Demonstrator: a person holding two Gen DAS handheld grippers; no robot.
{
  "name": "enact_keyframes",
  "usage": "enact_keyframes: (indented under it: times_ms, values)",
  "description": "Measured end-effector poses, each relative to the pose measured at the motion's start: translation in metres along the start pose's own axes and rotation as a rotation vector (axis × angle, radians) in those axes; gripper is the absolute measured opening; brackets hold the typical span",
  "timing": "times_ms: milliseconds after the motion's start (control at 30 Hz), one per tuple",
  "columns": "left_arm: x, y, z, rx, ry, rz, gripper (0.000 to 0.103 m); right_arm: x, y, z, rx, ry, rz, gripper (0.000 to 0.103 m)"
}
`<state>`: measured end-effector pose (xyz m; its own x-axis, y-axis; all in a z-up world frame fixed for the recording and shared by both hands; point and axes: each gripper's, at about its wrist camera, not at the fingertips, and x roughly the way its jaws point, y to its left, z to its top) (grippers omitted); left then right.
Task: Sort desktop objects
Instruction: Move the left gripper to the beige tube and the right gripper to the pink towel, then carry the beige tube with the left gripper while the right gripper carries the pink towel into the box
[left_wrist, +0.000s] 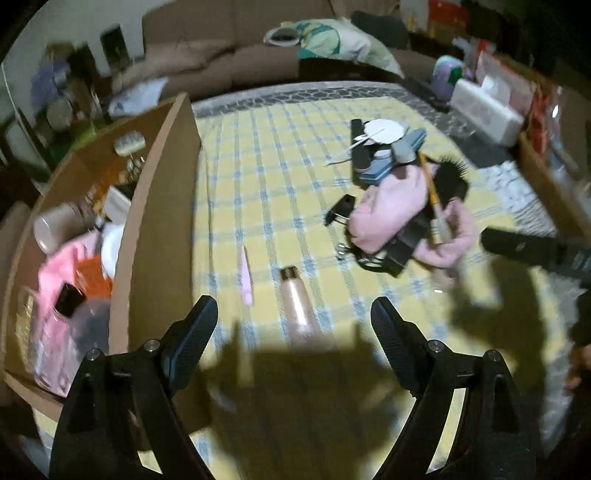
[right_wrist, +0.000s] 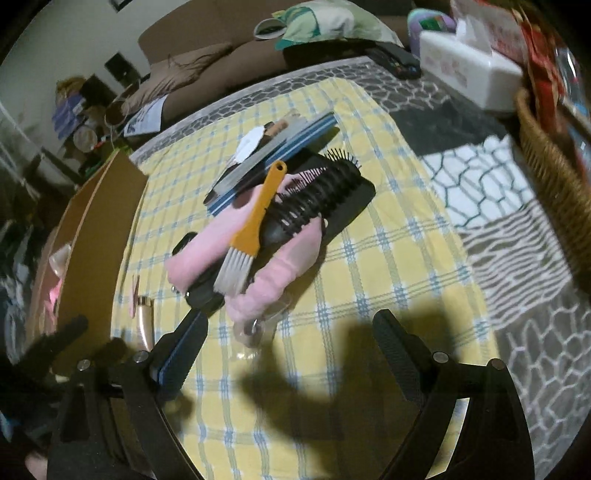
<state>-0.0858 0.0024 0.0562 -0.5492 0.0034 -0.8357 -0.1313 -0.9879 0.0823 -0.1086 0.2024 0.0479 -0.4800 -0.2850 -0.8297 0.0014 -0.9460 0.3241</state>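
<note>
Two hand-held grippers hung over the yellow checked tablecloth (left_wrist: 295, 155) on the desk, both spread wide and holding nothing: the left hand-held gripper (left_wrist: 293, 317) and the right hand-held gripper (right_wrist: 291, 328). Just ahead of the left one lay a rose-gold tube with a gold cap (left_wrist: 299, 306), beside the brown cardboard box (left_wrist: 159, 206). Beyond the tube, a yellow-handled brush (right_wrist: 251, 218) rested on a pink cloth (right_wrist: 273, 266) and a black hairbrush (right_wrist: 317, 199)
</note>
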Motion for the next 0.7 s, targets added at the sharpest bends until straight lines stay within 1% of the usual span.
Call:
enact_keyframes:
  times_ms: [67, 167, 233, 300, 333, 400, 467, 533, 567, 600, 667, 700]
  values:
    - [0.005, -0.004, -0.001, 0.020, -0.019, 0.052, 0.084, 0.007, -0.008, 0.003, 0.045, -0.005, 0.034, 0.093]
    - [0.008, -0.009, -0.001, 0.032, -0.049, 0.084, 0.083, 0.016, -0.018, 0.009, 0.110, -0.012, 0.088, 0.091]
    - [0.008, -0.014, -0.002, 0.042, -0.065, 0.089, 0.083, 0.021, -0.024, 0.012, 0.147, -0.019, 0.116, 0.083]
    - [0.009, -0.021, -0.003, 0.050, -0.077, 0.098, 0.083, 0.025, -0.027, 0.014, 0.176, -0.015, 0.151, 0.069]
    - [0.010, -0.023, -0.004, 0.053, -0.079, 0.111, 0.083, 0.027, -0.028, 0.014, 0.192, -0.010, 0.170, 0.064]
    - [0.016, -0.028, -0.007, 0.061, -0.080, 0.153, 0.083, 0.030, -0.025, 0.012, 0.202, 0.001, 0.203, 0.061]
    - [0.025, -0.030, -0.010, 0.058, -0.060, 0.202, 0.083, 0.030, -0.020, 0.012, 0.193, 0.008, 0.213, 0.060]
    - [0.031, -0.032, -0.013, 0.058, -0.048, 0.223, 0.083, 0.029, -0.015, 0.013, 0.184, 0.008, 0.225, 0.060]
    - [0.038, -0.033, -0.015, 0.058, -0.026, 0.236, 0.083, 0.029, -0.014, 0.013, 0.182, 0.009, 0.235, 0.060]
    - [0.044, -0.032, -0.016, 0.057, -0.005, 0.246, 0.085, 0.029, -0.012, 0.013, 0.180, 0.012, 0.244, 0.059]
    - [0.046, -0.028, -0.014, 0.041, -0.021, 0.233, 0.084, 0.031, -0.010, 0.013, 0.176, 0.013, 0.257, 0.058]
    - [0.048, -0.027, -0.012, 0.037, -0.016, 0.227, 0.084, 0.032, -0.009, 0.013, 0.175, 0.014, 0.261, 0.055]
